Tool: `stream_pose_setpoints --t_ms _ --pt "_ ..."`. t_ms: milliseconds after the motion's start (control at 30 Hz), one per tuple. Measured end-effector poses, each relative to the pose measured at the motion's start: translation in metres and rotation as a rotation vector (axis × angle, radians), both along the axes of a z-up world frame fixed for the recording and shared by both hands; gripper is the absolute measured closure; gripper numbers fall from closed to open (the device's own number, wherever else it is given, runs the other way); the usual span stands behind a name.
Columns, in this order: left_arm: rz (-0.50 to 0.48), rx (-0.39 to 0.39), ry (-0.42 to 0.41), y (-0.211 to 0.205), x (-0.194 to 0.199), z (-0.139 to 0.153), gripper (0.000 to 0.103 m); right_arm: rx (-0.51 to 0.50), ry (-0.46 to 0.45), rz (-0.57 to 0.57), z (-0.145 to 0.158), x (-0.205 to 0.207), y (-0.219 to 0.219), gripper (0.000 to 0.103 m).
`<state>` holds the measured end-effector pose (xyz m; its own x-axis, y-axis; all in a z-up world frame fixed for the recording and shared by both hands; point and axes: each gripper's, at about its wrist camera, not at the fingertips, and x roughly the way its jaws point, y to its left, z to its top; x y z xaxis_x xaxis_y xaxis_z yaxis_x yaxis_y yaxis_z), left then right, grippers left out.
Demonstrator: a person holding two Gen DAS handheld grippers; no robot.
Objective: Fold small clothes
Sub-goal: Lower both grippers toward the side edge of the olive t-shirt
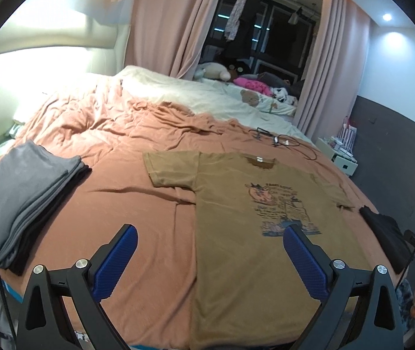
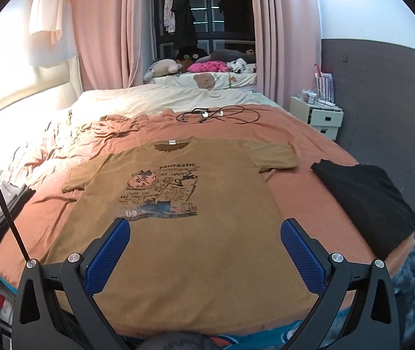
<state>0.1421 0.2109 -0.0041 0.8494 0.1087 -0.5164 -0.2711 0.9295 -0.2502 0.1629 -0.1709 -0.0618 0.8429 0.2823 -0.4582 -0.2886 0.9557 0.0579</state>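
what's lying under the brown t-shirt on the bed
The brown t-shirt lies flat, print up, on the salmon bedspread, which shows all around it. Blue patterned fabric peeks out below the hem at the bed's edge. Anything directly beneath the shirt is covered.

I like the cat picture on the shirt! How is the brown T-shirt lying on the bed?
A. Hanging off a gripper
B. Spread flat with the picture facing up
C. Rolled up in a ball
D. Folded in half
B: the brown T-shirt lies spread flat on the orange blanket, both sleeves out and the print showing.
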Motion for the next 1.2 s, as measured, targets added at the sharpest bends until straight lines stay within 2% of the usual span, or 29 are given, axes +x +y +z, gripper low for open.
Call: stream_pose_setpoints --t_ms 567,633,700,767,1000,1033,1100,1200 --pt "0.037 -0.096 0.074 0.085 0.093 -0.019 0.022 0.032 0.103 0.091 -0.002 0.090 0.040 0.000" --pt "0.041 -0.112 0.082 0.095 0.105 -0.021 0.024 0.046 0.108 0.137 -0.001 0.101 0.048 0.006" --pt "0.048 -0.131 0.093 0.106 0.121 -0.025 0.024 0.040 0.123 0.178 -0.002 0.113 0.058 0.020" --pt "0.051 -0.147 0.102 0.116 0.134 -0.029 0.028 0.031 0.133 0.208 -0.003 0.123 0.067 0.026" --pt "0.077 -0.219 0.139 0.149 0.175 -0.044 0.034 0.043 0.159 0.271 -0.002 0.158 0.098 0.030" --pt "0.080 -0.230 0.146 0.153 0.181 -0.046 0.037 0.049 0.168 0.276 -0.002 0.164 0.101 0.032" --pt "0.085 -0.250 0.159 0.162 0.192 -0.051 0.043 0.056 0.187 0.286 -0.005 0.174 0.107 0.042" --pt "0.088 -0.284 0.181 0.175 0.209 -0.061 0.048 0.059 0.208 0.295 -0.006 0.192 0.117 0.046"
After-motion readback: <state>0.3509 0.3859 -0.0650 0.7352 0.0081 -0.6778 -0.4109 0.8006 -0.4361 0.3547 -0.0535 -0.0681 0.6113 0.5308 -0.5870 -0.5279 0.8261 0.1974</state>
